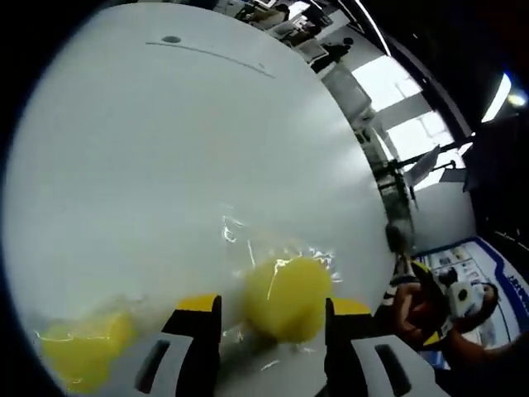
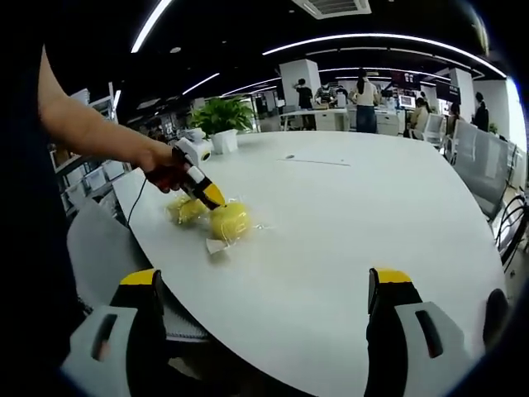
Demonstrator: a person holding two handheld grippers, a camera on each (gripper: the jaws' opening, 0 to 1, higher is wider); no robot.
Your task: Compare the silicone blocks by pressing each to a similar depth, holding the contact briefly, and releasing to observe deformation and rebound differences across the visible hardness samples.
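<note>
A round yellow silicone block [image 1: 285,298] in a clear plastic wrap lies on the white table [image 1: 190,149], in the gap between my left gripper's [image 1: 273,313] yellow-tipped jaws. The jaws stand partly apart; the right one looks against the block, and a gap shows at the left one. A second yellow block [image 1: 78,347] lies off to the lower left. In the right gripper view, the left gripper [image 2: 208,194] is held in a hand just over the two blocks [image 2: 230,222] [image 2: 186,209]. My right gripper [image 2: 266,285] hangs open near the table's edge, far from them.
The person's arm [image 2: 99,136] reaches in from the left. A potted plant [image 2: 223,116] stands past the table's far left edge, and chairs [image 2: 488,165] stand along its right side. Several people stand at desks in the background. A seam with a round hole [image 2: 288,156] marks the table's far part.
</note>
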